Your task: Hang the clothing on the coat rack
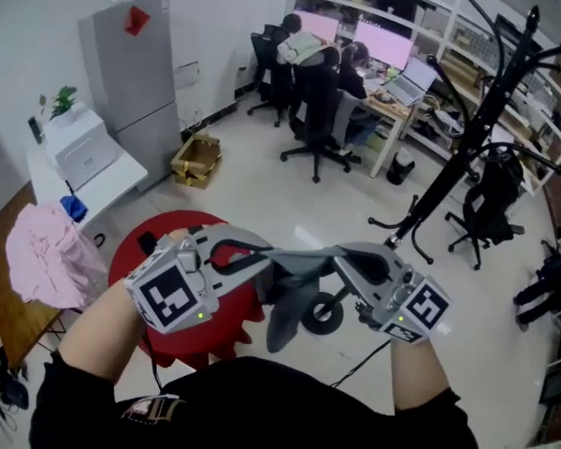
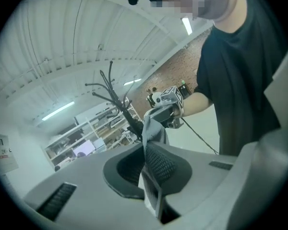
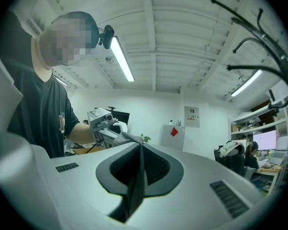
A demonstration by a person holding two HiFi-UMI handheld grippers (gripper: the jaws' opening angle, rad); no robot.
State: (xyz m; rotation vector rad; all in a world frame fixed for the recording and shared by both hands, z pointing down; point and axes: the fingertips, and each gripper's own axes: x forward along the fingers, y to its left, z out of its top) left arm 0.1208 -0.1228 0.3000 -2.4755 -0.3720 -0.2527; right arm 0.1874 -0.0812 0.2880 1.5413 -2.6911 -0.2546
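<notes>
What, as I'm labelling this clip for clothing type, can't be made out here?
- Grey garment: type unclear, bunched between left gripper and right gripper, head view.
- Coat rack: base hidden behind the garment, left gripper view.
- Pink cloth: crumpled, type unclear, head view.

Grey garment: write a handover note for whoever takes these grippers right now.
Grippers: left gripper shut on one end of the grey garment; right gripper shut on the other end.
Things: the cloth hangs between them above the red stool. The coat rack stands ahead to the right, apart from it. Pink clothing lies on the table at left.
Done: garment lifted.
Left: carry it to the coat rack and hook it on.
</notes>
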